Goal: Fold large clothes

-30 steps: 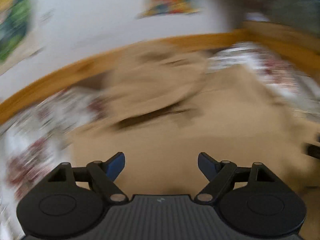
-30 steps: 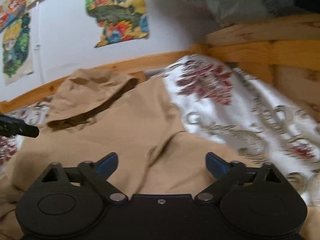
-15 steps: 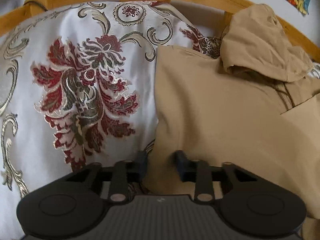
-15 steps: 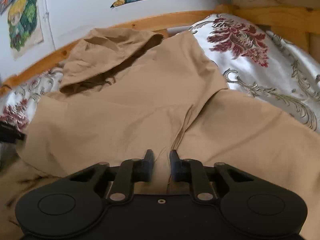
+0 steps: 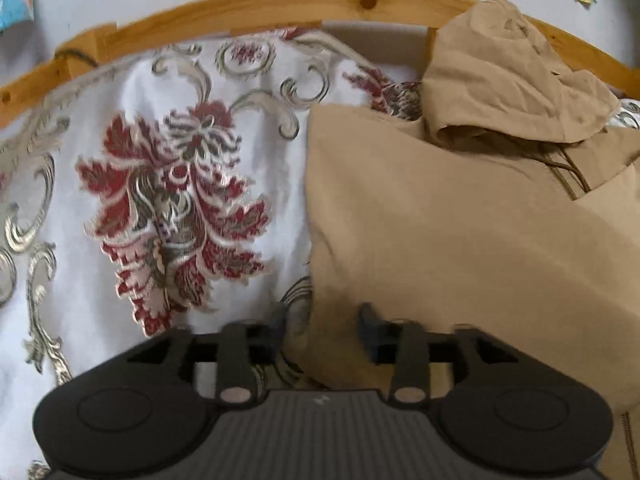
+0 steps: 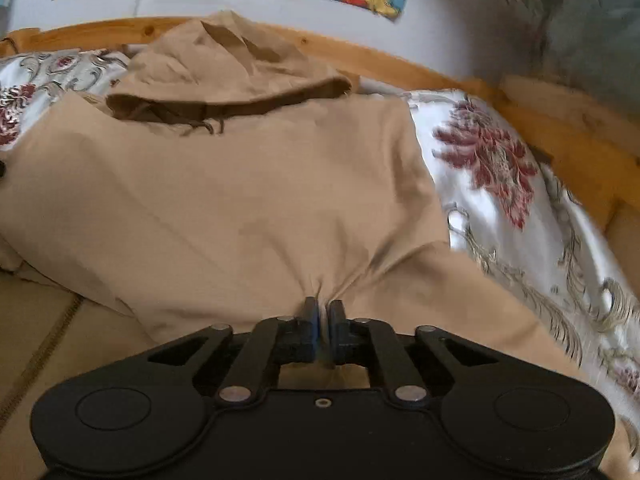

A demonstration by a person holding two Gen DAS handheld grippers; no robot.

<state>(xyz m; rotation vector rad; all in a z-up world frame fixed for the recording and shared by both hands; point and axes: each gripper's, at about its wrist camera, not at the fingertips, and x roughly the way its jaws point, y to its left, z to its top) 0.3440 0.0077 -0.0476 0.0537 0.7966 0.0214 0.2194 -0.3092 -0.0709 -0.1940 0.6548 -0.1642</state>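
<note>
Tan hoodie [image 6: 248,200] lies spread on a floral bedspread [image 5: 168,200], hood [image 6: 224,68] at the far end against the wooden bed frame [image 5: 248,4], body running toward the near side. Chest and shoulders look fairly flat; near part is rumpled, with a loose flap and zipper edge at near left in the right wrist view.

Right gripper [image 6: 322,320]: jaws closing and almost together, a small pucker of hoodie fabric bunched right at the tips, creases radiating out from it. Reads as a pinch on the cloth near the right armpit seam, where the sleeve runs off to the near right over the bedspread.

Left gripper [image 5: 323,320]: jaws opening, wide gap. It straddles the hoodie's left edge; the left finger [image 5: 276,332] sits over the bedspread, the right finger over the fabric. Pads do not appear to press anything, so no hold there; that part of the frame is a bit blurred.

Progress, as a judgement: early. No clean fold visible on the body, hood not tucked, right sleeve not brought in; left sleeve not clearly in view. Only one side is gripped. Left to do: secure the left edge, fold the sides and sleeves in, then fold the length and deal with the hood.
</note>
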